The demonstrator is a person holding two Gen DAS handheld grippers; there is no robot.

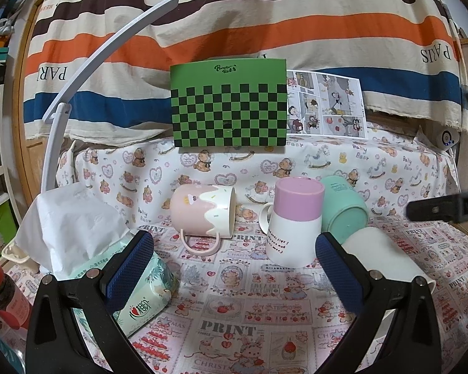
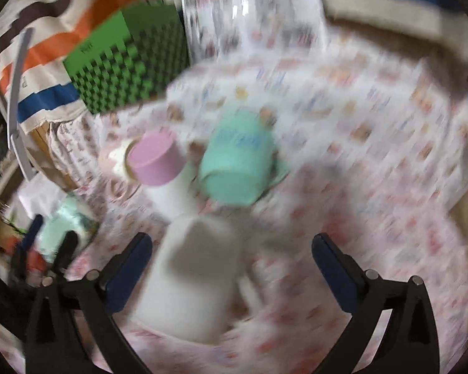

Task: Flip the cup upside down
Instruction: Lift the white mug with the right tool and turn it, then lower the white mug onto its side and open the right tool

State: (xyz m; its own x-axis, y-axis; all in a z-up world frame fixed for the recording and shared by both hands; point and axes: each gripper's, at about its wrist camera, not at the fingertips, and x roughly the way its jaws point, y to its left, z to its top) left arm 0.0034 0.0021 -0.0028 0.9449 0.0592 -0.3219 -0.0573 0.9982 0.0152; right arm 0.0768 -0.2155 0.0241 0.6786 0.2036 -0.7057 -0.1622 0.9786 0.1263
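We see our left tool wide open with nothing between its blue pads, and it hangs above the printed cloth of the surface. Four cups stand or lie in front of it: a pink cup on its side, a white cup with a pink bottom standing upside down, a mint cup tilted behind it, and a plain white cup just beside the right pad. Our right tool is also wide open and holds nothing; in its blurred view the plain white cup stands upside down, close to the left finger. A tissue pack lies at the left.
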